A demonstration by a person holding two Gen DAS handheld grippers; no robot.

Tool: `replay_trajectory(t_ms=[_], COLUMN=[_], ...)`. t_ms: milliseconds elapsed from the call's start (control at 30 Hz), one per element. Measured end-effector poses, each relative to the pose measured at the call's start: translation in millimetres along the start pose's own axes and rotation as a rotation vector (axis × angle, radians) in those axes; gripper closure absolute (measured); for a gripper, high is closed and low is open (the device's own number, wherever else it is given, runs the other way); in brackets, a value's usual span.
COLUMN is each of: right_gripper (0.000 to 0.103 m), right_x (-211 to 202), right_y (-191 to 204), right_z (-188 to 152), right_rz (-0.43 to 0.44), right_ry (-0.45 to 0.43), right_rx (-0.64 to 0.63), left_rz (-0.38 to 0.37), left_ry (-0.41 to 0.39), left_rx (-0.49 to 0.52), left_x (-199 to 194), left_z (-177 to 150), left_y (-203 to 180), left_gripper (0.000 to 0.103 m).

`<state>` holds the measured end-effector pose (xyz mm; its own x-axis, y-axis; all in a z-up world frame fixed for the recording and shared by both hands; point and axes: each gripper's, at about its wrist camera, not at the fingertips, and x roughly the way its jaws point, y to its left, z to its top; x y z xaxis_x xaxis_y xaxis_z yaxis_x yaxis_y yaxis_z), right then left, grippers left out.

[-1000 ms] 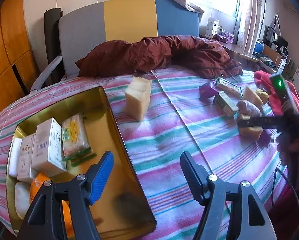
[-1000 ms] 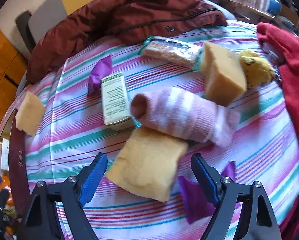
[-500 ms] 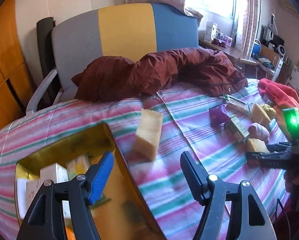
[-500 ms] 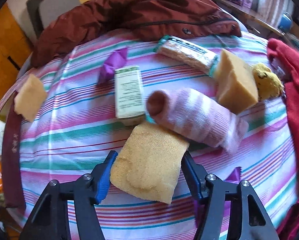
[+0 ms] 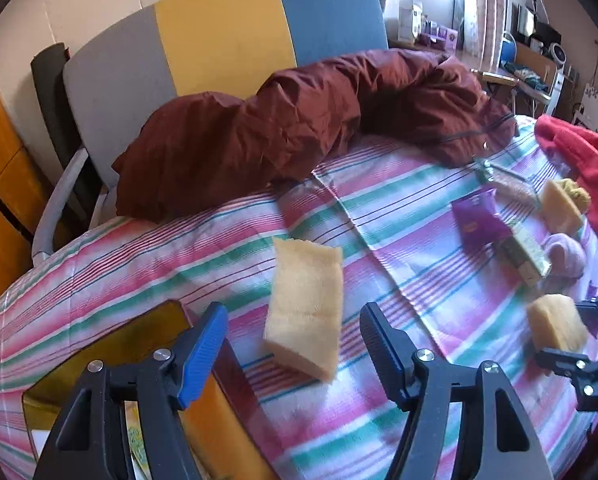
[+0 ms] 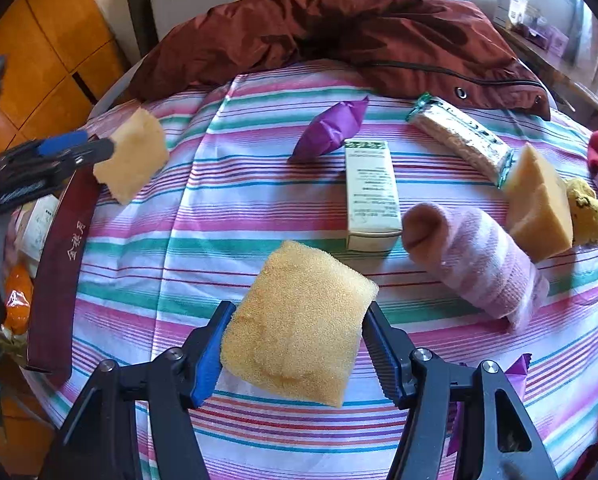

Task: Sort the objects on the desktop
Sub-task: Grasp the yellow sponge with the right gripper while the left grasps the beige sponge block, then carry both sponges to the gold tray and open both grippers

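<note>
My right gripper (image 6: pixel 295 352) is shut on a yellow sponge (image 6: pixel 299 328) and holds it over the striped cloth; it also shows in the left wrist view (image 5: pixel 557 326). My left gripper (image 5: pixel 295 344) is open, its jaws on either side of a second yellow sponge (image 5: pixel 305 306) that stands on the cloth; that sponge also shows in the right wrist view (image 6: pixel 133 160). A gold tray (image 5: pixel 139 344) with dark red walls lies at the left and holds boxes and packets.
On the cloth lie a purple packet (image 6: pixel 331 130), a white box (image 6: pixel 371 194), a pink rolled sock (image 6: pixel 475 264), a wrapped biscuit bar (image 6: pixel 459 140), a third sponge (image 6: pixel 539 204) and a yellow plush (image 6: pixel 587 214). A maroon jacket (image 5: pixel 299 128) lies behind, red cloth (image 5: pixel 579 160) at right.
My right gripper has closed on the sponge and lifted it. My left gripper has moved from over the tray toward the standing sponge, which now sits between its jaws.
</note>
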<state>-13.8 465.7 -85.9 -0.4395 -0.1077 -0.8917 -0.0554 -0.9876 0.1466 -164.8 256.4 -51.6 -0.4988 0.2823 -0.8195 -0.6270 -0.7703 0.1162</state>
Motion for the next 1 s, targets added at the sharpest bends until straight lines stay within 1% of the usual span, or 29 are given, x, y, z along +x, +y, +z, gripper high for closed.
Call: replay_trajectory(t_ms=[100,167,233,267,333,367,467,600,667,833,1000], right_gripper=[0.039,0.039,0.038,0.038,0.038,0.038,0.038,0.038,0.038,0.038,0.038], right_x=[1.7,2.8,3.9,4.5,4.4,5.8,7.0,10.3,8.8,7.1,5.5], right_y=[1.8,3.3,4.8,5.0,5.2,6.9,9.8,13.5,12.9,15.9,19.5], right_z=[-0.6,-0.8,-0.8,-0.9,-1.7,-1.7,-2.7,-2.3,-2.7,-5.1,-7.2], right_rz=[0.001,0.000,-0.004,-0.004,-0.008,-0.012,-0.019,-0.033,-0.034,-0.037,-0.040], right_ry=[0.006,0.008,0.011,0.012,0.014,0.016,0.019,0.020,0.021,0.017,0.009], right_rx=[-0.007,-0.013,-0.017,-0.018,-0.023,-0.027,-0.040,-0.062,-0.068,-0.087,-0.115], left_rz=[0.001,0.005,0.010,0.002,-0.028,-0.030,0.000,-0.005,0.007,-0.004,0.006], left_ry=[0.034,0.048,0.064,0.066,0.085,0.083,0.075,0.030,0.002,-0.073,-0.146], left_rx=[-0.007,-0.010,-0.003,-0.006,-0.024,-0.024,0.006,-0.020,-0.027,-0.079,-0.126], left_x=[15.8,25.1,33.7,36.3,40.7,39.9,37.8,19.2,6.7,-33.9,-73.2], left_z=[3.0,3.1,2.5,2.0,2.4,3.1,1.9,-4.3,-6.1,-15.8,-25.9], left_y=[1.4,1.0,-2.0,-2.9,-4.5,-6.5,-17.6,-23.8,-24.9,-24.3,-21.6], left_gripper=[0.033,0.036,0.043,0.044,0.060,0.064,0.066,0.067,0.067,0.066,0.066])
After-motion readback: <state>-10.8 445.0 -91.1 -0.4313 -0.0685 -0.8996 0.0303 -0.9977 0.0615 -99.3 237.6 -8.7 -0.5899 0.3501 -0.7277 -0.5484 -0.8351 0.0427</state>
